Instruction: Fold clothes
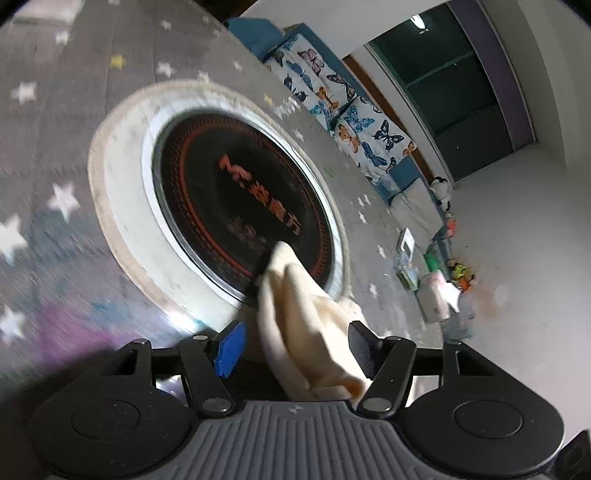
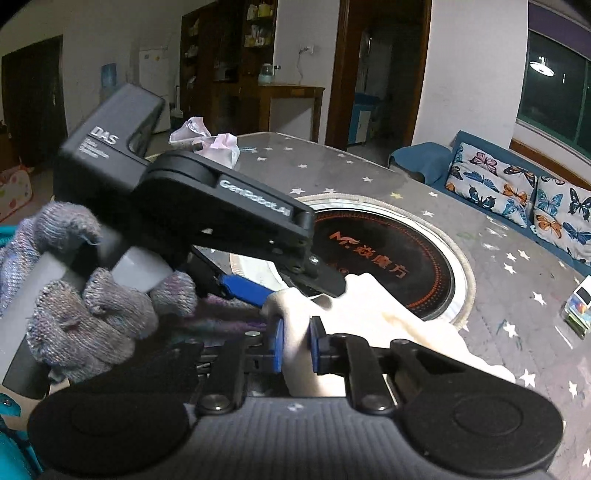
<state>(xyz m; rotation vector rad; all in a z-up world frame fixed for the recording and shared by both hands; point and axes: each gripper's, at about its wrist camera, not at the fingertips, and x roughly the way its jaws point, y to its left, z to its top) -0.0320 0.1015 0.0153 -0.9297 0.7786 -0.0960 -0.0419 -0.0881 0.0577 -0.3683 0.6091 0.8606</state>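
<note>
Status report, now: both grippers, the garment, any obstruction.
Right gripper shut on cream garment. Left gripper open, garment bunched between its fingers. Round cooktop right below, table otherwise bare nearby.

A lived-in home, its living and dining space. A round table under a star-printed cover carries a built-in induction hotplate. At the right stands a blue sofa with butterfly-print cushions. Far off are a water dispenser, wooden shelves and a dark window. Toys litter the floor.
</note>
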